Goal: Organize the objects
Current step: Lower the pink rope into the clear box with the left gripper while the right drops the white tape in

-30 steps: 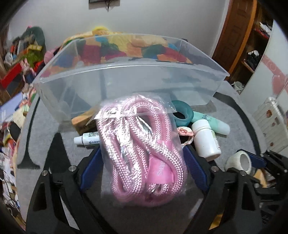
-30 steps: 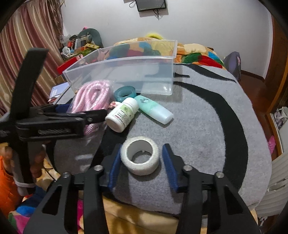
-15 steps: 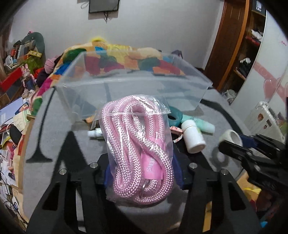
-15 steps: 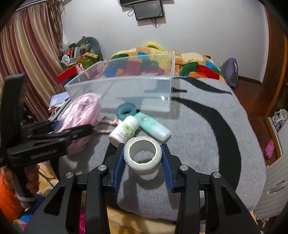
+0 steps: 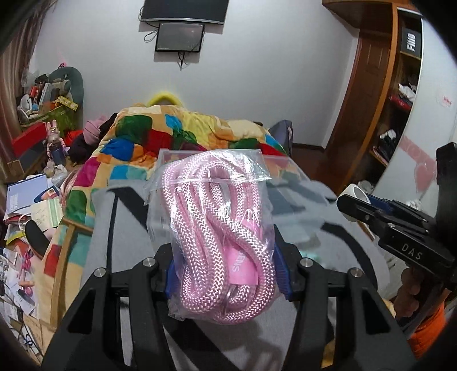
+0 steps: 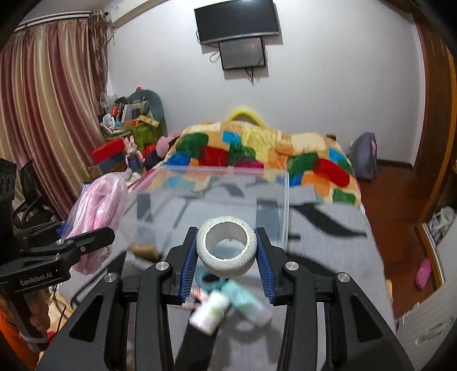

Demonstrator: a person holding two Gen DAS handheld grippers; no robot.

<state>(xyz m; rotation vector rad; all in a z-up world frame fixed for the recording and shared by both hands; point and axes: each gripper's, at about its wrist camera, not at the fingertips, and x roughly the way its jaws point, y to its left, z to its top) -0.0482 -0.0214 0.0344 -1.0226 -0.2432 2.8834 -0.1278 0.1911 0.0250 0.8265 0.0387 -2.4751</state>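
1. Left wrist view: the left gripper (image 5: 225, 274) is clamped on a clear plastic bag of pink rope (image 5: 220, 239), its 2 blue pads pressing the bag's lower sides, and the bag is lifted clear of the grey blanket (image 5: 328, 225) below.
2. The bag stands upright between the fingers, its sealed top edge reaching up in front of the near wall of the clear plastic bin (image 5: 282, 168).
3. At the right edge of this view the right gripper (image 5: 354, 197) shows from the side with a white tape roll (image 5: 354, 191) at its tip.
4. Right wrist view: the right gripper (image 6: 227, 247) is closed on the white tape roll (image 6: 225, 247), 1 blue pad on each side of it, with the roll's open centre facing the camera.
5. The roll is held in the air in front of the clear plastic bin (image 6: 282, 199), which sits on the grey blanket (image 6: 342, 256) with its open top upward.
6. Below the roll, lying on the blanket and blurred, are a white bottle (image 6: 210, 312), a mint-green tube (image 6: 245, 299) just beside it and a teal tape ring (image 6: 208, 281) close behind them.
7. At the left of this view the left gripper (image 6: 85, 237) holds the bag of pink rope (image 6: 97, 211) beside the bin's left wall, at about the height of the rim.
8. A colourful patchwork quilt (image 6: 257, 154) lies behind the bin, and 2 dark screens (image 6: 237, 21) hang on the white wall.
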